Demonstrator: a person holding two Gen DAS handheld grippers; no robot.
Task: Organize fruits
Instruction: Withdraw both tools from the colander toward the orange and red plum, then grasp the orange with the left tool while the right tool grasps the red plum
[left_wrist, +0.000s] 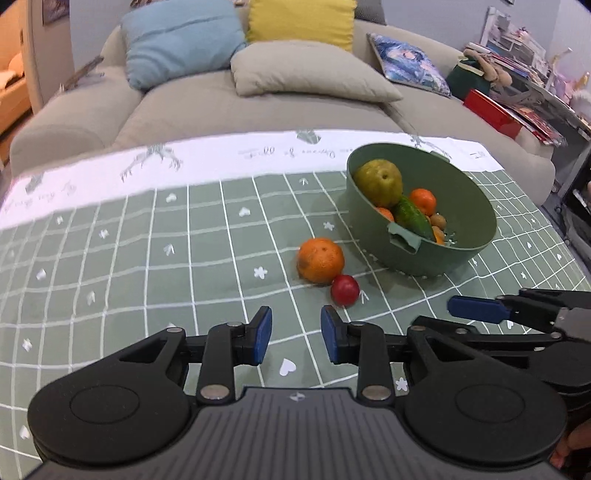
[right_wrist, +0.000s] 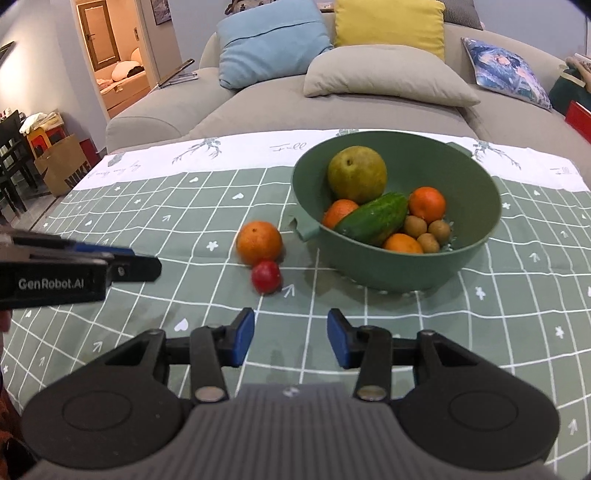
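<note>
Two hand-held tongs hover above a table spread with a green checked tablecloth that has a white printed border at its far edge. The left tongs stand with their blue pads parted by a gap, nothing between them. The right tongs are likewise parted and empty; they also show at the right edge of the left view, beside the left pair.

Just ahead of both tongs, on the bare cloth, lie an orange and, touching its near side, a small red fruit. The red fruit is the nearer of the two. Nothing lies between the tongs and these two fruits.

Ahead and to the right of them stands a green bowl with a handle tab on its near-left rim, close beside the orange but not touching it. Inside are a yellow-green pear at the back, a cucumber lying slantwise across the middle, three more small oranges and a few brown kiwis.

Beyond the table is a grey sofa with blue, yellow, beige and patterned cushions. To the far left, a brown paper bag stands on the floor near dark chairs and an open doorway.
</note>
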